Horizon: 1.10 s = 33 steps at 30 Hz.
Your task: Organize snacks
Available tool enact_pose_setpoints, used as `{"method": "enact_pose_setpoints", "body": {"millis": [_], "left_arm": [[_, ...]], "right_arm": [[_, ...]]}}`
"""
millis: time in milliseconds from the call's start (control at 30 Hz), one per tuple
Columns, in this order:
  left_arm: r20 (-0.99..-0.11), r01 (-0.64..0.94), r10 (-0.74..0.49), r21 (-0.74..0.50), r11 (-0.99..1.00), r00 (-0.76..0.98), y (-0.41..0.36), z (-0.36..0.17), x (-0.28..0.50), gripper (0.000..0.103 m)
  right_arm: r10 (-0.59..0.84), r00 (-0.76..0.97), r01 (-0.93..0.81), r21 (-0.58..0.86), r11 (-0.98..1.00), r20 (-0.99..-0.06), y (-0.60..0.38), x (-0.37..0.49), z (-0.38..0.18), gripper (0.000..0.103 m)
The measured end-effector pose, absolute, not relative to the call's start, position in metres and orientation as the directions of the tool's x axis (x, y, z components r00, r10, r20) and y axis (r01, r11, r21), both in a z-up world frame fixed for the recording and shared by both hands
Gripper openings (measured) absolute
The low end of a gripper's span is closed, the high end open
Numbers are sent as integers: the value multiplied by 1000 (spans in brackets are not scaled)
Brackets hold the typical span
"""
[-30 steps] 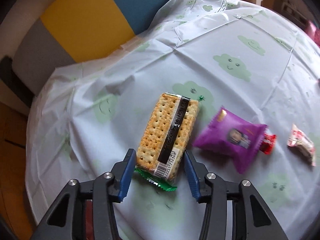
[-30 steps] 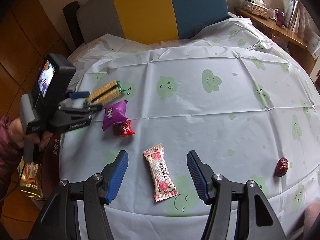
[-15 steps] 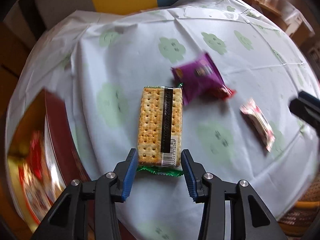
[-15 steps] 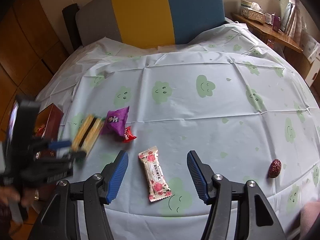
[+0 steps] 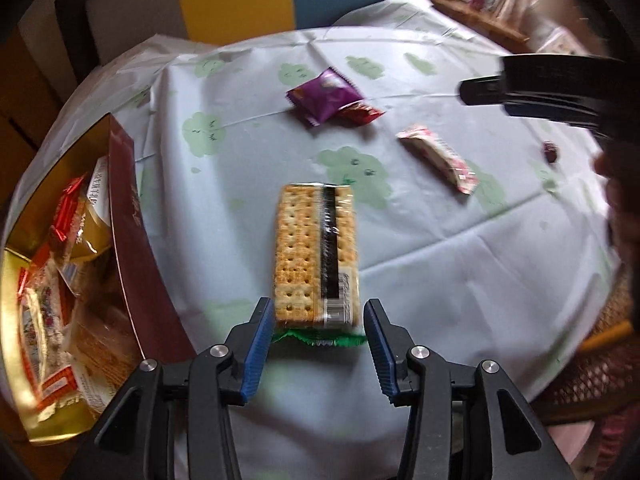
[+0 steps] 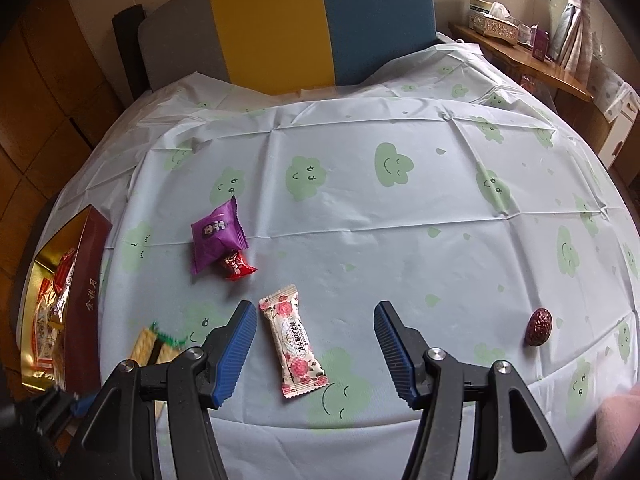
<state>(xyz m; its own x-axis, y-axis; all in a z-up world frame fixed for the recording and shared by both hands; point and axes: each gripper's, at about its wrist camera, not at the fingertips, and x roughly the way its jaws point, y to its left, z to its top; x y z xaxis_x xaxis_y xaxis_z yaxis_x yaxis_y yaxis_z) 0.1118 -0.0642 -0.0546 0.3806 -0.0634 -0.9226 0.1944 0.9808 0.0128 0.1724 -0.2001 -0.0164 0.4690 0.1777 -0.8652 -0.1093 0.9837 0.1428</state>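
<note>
My left gripper (image 5: 316, 316) is shut on the near end of a cracker pack (image 5: 314, 248) and holds it above the table, just right of the gold and maroon snack box (image 5: 132, 240). The pack also shows in the right wrist view (image 6: 150, 346). My right gripper (image 6: 316, 342) is open and empty, its jaws standing to either side of a pink flowered candy bar (image 6: 294, 340) lying on the cloth. A purple packet (image 6: 216, 236), a small red candy (image 6: 236, 266) and a dark red date (image 6: 539, 326) lie on the table.
The snack box (image 6: 86, 288) at the table's left edge holds several wrapped snacks. The round table carries a pale cloth with green clouds (image 6: 400, 220). A grey, yellow and blue chair back (image 6: 280, 28) stands behind it. A wooden shelf (image 6: 520, 52) is at the far right.
My left gripper has carried the cracker pack off the cloth and swung left toward the snack box, which has come into view. The right gripper has edged closer to the pink candy bar.
</note>
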Motion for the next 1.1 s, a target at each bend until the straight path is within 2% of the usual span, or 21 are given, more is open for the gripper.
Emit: {"method": "enact_pose_setpoints", "body": {"millis": [67, 167, 267, 367, 533, 600, 833, 1100], "left_arm": [[-907, 199, -79, 5, 980, 413, -62, -49, 101, 48], [-890, 192, -84, 4, 981, 447, -54, -46, 103, 55], [-880, 195, -96, -4, 981, 465, -52, -45, 110, 57], [-871, 214, -92, 16, 977, 483, -58, -47, 118, 64], [-877, 273, -77, 63, 960, 474, -73, -68, 119, 63], [-873, 260, -85, 50, 964, 480, -70, -74, 114, 52], [-848, 259, -133, 5, 966, 514, -59, -74, 94, 50], [-821, 213, -133, -14, 977, 555, -57, -77, 92, 51]], "right_arm": [[170, 468, -101, 139, 985, -867, -201, 173, -17, 62], [160, 461, -83, 137, 987, -873, -204, 174, -20, 62], [152, 456, -73, 134, 988, -877, -205, 176, -22, 62], [151, 453, -68, 135, 989, -878, -205, 177, -24, 62], [170, 464, -87, 147, 985, -869, -202, 175, -22, 62], [191, 460, -117, 154, 981, -867, -197, 174, -22, 62], [252, 435, -268, 143, 953, -864, -165, 168, -26, 46], [309, 348, -342, 187, 921, -885, -135, 176, -35, 46]]}}
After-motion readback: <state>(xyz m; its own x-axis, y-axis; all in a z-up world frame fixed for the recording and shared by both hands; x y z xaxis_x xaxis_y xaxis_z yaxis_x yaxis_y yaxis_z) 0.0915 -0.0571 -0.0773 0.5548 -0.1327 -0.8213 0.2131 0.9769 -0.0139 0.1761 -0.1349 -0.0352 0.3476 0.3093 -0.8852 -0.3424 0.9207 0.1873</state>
